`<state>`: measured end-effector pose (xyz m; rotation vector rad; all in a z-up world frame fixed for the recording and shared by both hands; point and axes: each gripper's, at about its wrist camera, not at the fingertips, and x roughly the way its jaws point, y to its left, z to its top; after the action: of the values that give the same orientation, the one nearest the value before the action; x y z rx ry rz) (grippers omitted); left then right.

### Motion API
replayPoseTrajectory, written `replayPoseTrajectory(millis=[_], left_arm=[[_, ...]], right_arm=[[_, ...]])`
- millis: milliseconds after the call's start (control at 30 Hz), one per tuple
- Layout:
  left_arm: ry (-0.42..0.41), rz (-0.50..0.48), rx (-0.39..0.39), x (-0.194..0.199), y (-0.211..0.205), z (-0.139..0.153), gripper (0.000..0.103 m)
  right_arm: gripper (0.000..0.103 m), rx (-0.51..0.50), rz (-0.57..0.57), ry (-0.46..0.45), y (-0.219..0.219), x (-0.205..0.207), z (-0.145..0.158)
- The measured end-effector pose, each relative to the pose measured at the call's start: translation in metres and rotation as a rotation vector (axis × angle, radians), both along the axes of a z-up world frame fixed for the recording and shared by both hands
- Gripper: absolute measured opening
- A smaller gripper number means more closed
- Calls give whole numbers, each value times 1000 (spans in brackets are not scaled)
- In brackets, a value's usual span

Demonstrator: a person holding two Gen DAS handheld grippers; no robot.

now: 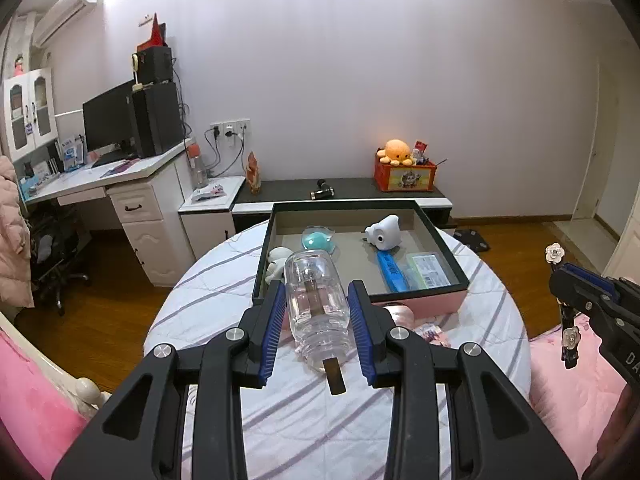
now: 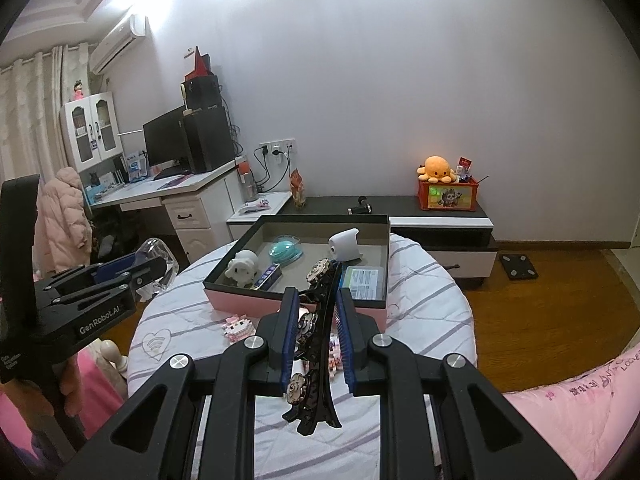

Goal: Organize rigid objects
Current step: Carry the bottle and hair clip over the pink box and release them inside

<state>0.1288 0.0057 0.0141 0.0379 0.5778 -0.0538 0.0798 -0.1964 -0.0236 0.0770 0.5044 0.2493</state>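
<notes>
My left gripper (image 1: pixel 316 286) is shut on a clear plastic bottle (image 1: pixel 316 304) with a brown strip inside, held just before the near edge of a pink-walled box (image 1: pixel 424 305). In the right wrist view the same bottle (image 2: pixel 158 254) shows at the left, in the left gripper (image 2: pixel 154 270). My right gripper (image 2: pixel 317 294) is shut on a black hair clip (image 2: pixel 316 360) with flower ornaments, which points toward the box (image 2: pixel 248 300). The clip (image 1: pixel 555 253) and the right gripper (image 1: pixel 560 278) also appear at the right edge of the left wrist view.
Inside the box lie a white toy (image 1: pixel 383 233), a teal object (image 1: pixel 318 240), a white figure (image 1: pixel 278 260), a blue pack (image 1: pixel 392 270) and a clear case (image 1: pixel 432 270). A pink block toy (image 2: pixel 238 326) lies on the white striped cover (image 1: pixel 208 292). Pink bedding (image 2: pixel 580 408) is at the right.
</notes>
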Motion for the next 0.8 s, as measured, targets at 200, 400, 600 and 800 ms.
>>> replayPoseTrajectory(millis=[200,400,600,800], left_arm=[[24,-8,5,35,-2,-4,33],[66,-2,34,83,-9,-12,33],[153,-35,24,133,-16,-31,33],[231,-52,28,168,-22,-56,33]], right_arm=[[19,1,7,30,1,36,-6],[19,2,23,72,4,88,-15],[19,5,60,141,11,143,-35],[19,15,111,202,20,185,-59]])
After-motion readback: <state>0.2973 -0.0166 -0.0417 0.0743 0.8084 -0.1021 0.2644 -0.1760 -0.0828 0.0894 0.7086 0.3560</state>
